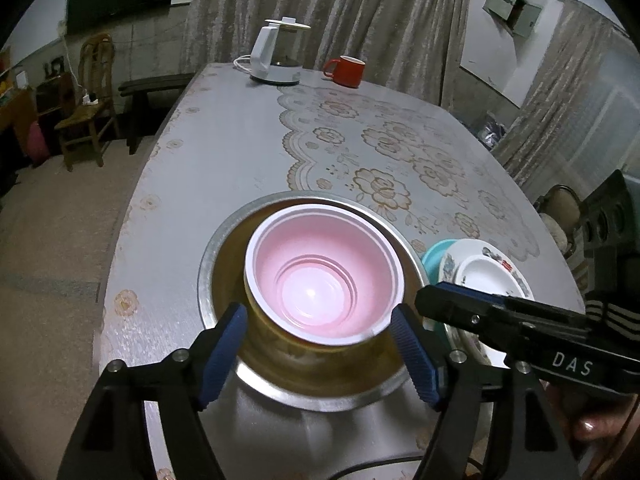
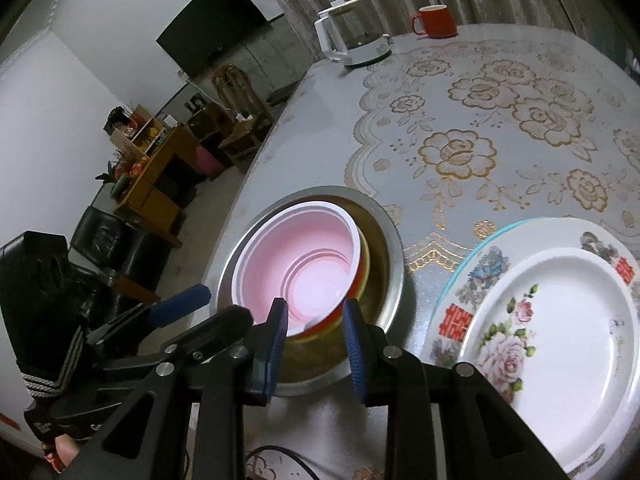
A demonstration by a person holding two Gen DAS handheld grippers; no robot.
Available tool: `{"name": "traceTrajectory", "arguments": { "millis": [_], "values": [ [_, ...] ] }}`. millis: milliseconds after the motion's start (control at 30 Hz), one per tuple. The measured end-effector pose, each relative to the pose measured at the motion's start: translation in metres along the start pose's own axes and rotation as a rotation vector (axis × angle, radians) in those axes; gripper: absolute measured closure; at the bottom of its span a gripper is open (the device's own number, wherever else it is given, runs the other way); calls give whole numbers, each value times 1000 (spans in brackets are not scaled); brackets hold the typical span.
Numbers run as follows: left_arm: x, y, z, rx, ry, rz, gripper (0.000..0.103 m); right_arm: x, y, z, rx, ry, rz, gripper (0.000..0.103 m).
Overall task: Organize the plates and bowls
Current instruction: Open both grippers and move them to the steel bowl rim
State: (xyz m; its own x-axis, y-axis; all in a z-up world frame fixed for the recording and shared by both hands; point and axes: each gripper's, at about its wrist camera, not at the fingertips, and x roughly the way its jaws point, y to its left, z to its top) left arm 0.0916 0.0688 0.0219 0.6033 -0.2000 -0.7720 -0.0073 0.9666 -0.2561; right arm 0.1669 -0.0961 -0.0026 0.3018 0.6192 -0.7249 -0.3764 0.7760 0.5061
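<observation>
A pink bowl (image 1: pixel 320 276) with a white rim sits nested in a wide metal bowl (image 1: pixel 216 256) near the table's front edge. My left gripper (image 1: pixel 318 354) is open, its blue pads (image 1: pixel 224 352) flanking the pink bowl's near side without pressing on it. To the right lies a stack of plates: a white floral plate (image 2: pixel 560 340) on a larger patterned plate (image 2: pixel 480 276), with a teal rim (image 2: pixel 456 276) beneath. My right gripper (image 2: pixel 316 346) hovers by the metal bowl's near right rim, its jaws a narrow gap apart with nothing gripped.
A white kettle (image 1: pixel 276 56) and a red mug (image 1: pixel 344 70) stand at the table's far end. The table (image 1: pixel 224 140) drops off at its left edge to the floor, where a wooden chair (image 1: pixel 88 108) stands. A dark cable (image 2: pixel 276 454) lies at the front edge.
</observation>
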Motion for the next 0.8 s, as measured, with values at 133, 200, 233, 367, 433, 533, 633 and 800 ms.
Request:
{"name": "traceTrajectory", "arguments": {
  "millis": [133,200,233,367,433,533,633,800],
  "values": [
    [-4,0,-5,8,-2,5,25,-7,0,-3,-17,-18,-31,75],
    [-5,1,-7,0,0,4,25,-10,-1,-5,-21,-25,-44,75],
    [-5,2,-8,-5,1,4,24,-12,-2,-6,-22,-28,-47,75],
    [-8,4,-11,-10,-3,5,24,-14,-4,-10,-22,-31,-68,71],
    [-10,6,-12,-13,-6,1,24,-15,-6,-12,-16,-29,-73,70],
    [-14,11,-14,-24,-14,-2,23,-16,-8,-14,-15,-34,-80,70],
    [-18,21,-16,-54,-23,7,22,-18,-10,-16,-11,-38,-93,70],
    [-20,41,-17,-112,-31,19,21,-17,-15,-20,4,-38,-107,67]
  ]
}}
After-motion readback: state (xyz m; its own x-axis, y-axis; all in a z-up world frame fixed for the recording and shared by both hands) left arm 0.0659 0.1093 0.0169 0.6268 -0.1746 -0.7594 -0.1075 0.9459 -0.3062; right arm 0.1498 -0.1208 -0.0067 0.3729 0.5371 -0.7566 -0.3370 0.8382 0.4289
